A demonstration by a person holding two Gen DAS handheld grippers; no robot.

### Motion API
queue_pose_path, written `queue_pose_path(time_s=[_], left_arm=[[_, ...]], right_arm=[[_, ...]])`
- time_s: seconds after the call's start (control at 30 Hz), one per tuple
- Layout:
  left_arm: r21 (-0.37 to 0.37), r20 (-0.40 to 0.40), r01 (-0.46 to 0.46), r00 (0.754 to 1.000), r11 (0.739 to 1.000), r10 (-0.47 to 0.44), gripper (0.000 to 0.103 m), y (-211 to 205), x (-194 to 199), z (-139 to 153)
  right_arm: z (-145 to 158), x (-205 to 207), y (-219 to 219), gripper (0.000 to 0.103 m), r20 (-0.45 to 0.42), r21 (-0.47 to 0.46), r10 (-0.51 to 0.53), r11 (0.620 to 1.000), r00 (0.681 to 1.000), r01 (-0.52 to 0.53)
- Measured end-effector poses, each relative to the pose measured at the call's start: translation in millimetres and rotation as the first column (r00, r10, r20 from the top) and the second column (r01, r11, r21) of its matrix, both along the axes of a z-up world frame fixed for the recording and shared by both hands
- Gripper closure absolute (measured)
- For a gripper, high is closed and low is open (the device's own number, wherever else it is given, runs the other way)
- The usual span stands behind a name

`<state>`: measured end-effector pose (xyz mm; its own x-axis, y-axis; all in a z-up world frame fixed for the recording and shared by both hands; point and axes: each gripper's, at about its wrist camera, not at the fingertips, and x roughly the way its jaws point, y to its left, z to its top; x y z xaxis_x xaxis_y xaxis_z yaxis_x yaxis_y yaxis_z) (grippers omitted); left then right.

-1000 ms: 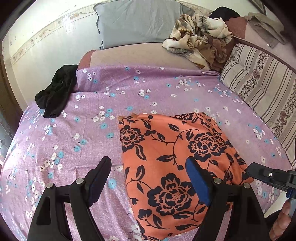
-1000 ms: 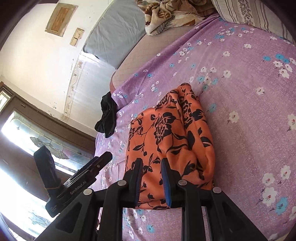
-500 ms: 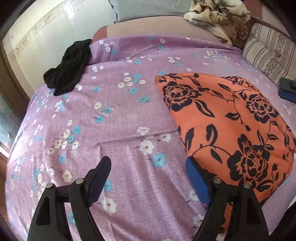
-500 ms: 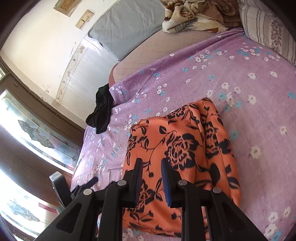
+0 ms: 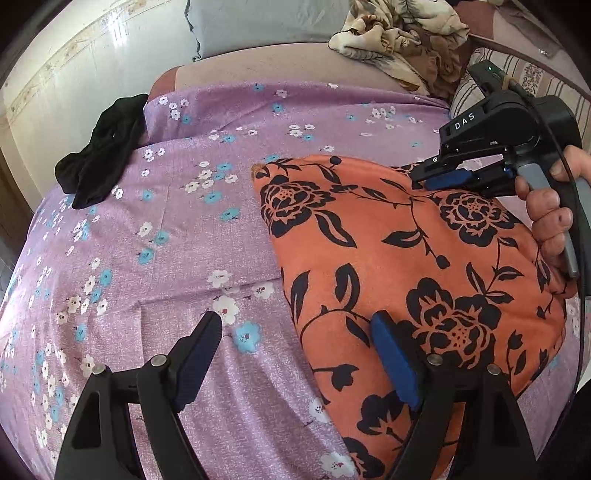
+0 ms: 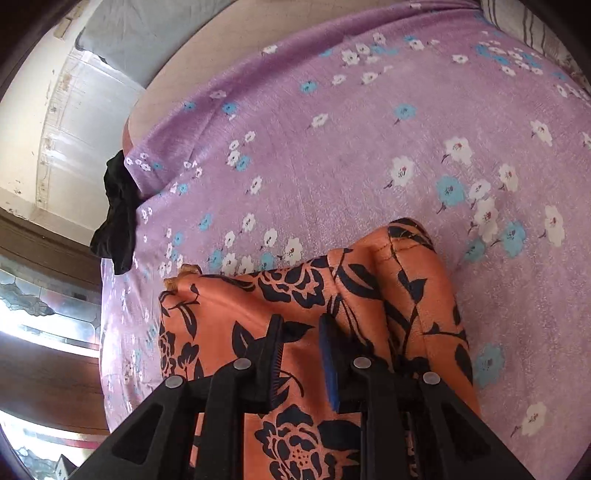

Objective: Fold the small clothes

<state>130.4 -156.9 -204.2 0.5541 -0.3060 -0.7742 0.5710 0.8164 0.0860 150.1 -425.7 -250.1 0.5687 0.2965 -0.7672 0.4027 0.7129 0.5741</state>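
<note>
An orange garment with black flowers [image 5: 399,258] lies folded on the purple flowered bedsheet [image 5: 166,221]. My left gripper [image 5: 295,343] is open, low over the garment's left edge, one finger above the sheet, the other above the cloth. My right gripper [image 5: 417,181] hovers at the garment's far right part, jaws nearly together, a person's hand on its handle. In the right wrist view the right gripper [image 6: 301,332] stands just above the garment [image 6: 229,314] with a narrow gap and nothing between the jaws.
A black garment [image 5: 99,158] lies at the bed's far left edge, also in the right wrist view [image 6: 116,218]. A grey pillow [image 5: 266,22], a crumpled beige blanket [image 5: 402,40] and a striped cushion [image 5: 532,77] lie at the head of the bed.
The right gripper moved forward over the garment to its far part and into the left wrist view. The left gripper shifted back right, its right finger now over the cloth.
</note>
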Motion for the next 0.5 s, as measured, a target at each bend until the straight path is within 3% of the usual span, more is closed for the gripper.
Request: queue_pose_path(time_s=[0.13,0.23,0.5], left_arm=[[0.006,0.006,0.002,1.000,1.000,-0.002,0.020,-2.6,-1.2,1.3],[0.002,0.006,0.001,1.000,1.000,-0.001,0.020,-1.6,-1.6,1.0],[0.013,0.020,0.003,1.000,1.000,-0.003,0.019,-2.8,-4.0,0.5]], right_arm=[[31.7,4.1,10.0,0.079,0.140,-0.028,0.068,0.997,0.988,-0.065],[38.2,20.1,31.8,0.079,0.182,-0.021,0.155,0.988,0.971,-0.154],[-7.4,54.4,63.9,0.076,0.040,-0.046,0.201,0.979,0.979,-0.199]])
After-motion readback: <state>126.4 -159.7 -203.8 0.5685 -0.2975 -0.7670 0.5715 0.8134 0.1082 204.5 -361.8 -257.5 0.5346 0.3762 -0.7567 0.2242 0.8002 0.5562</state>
